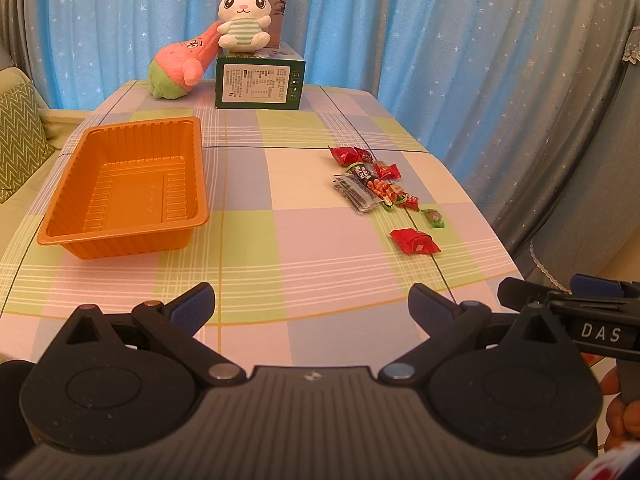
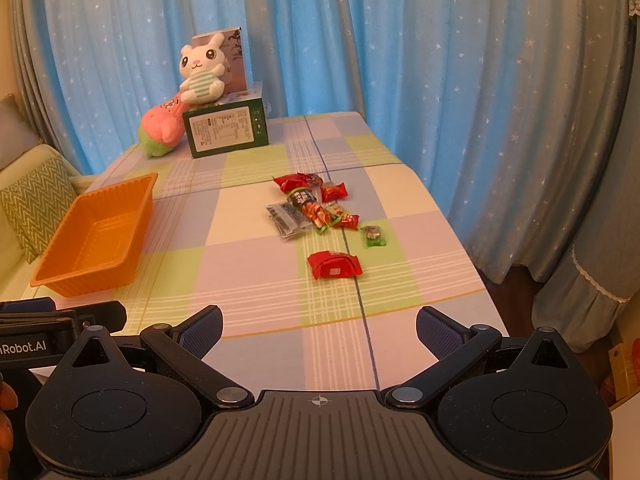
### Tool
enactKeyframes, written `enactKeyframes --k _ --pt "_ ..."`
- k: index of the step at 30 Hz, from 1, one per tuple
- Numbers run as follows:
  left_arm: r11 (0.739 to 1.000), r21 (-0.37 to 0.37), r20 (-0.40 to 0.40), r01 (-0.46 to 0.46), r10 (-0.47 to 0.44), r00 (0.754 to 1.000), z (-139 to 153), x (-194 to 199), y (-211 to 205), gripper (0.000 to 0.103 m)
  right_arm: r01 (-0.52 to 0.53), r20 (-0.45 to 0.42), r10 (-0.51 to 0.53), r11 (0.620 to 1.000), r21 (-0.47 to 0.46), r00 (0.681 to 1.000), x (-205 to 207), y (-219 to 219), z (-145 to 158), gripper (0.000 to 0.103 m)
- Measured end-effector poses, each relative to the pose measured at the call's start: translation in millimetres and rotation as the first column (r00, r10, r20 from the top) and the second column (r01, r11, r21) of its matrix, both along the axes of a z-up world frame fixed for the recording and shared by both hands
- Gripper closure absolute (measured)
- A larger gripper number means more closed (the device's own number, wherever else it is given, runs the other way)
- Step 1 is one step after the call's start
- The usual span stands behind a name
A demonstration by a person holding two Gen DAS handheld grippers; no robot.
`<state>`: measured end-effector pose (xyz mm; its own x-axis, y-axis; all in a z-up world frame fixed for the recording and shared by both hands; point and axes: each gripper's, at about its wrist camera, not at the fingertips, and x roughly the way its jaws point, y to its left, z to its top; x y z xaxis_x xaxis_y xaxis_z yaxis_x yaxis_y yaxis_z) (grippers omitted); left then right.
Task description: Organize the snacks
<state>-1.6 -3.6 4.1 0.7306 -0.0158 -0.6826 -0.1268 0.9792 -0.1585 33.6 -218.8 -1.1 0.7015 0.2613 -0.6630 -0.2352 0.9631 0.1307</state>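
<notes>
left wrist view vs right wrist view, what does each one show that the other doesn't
Only the left wrist view shows the open left tongs and the "DAS" lettering on the other tool.

Only the right wrist view shows the open right tongs and the "Robot.AI" lettering.

Both show the orange ribbed plastic tray, empty, the scattered wrapped snacks, the white plush rabbit on the green cardboard box, and the checked tablecloth.

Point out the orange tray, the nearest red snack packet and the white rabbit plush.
Orange tray [image 1: 66, 240]: left wrist view, near rim.
Nearest red snack packet [image 2: 334, 265]: right wrist view, wrapper middle.
White rabbit plush [image 1: 243, 6]: left wrist view, face.
</notes>
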Motion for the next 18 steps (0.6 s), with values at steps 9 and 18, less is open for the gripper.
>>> enactKeyframes --k 9,18 --pt "1.0 -0.001 0.0 0.0 0.0 1.0 0.1 0.1 -0.2 0.001 0.001 0.001 -0.001 1.0 0.0 1.0 0.3 -0.7 1.2 0.0" --pt "1.0 -0.001 0.0 0.001 -0.001 1.0 -0.1 0.0 0.0 0.001 0.001 0.002 -0.001 1.0 -0.001 1.0 -0.4 -0.1 0.4 0.0"
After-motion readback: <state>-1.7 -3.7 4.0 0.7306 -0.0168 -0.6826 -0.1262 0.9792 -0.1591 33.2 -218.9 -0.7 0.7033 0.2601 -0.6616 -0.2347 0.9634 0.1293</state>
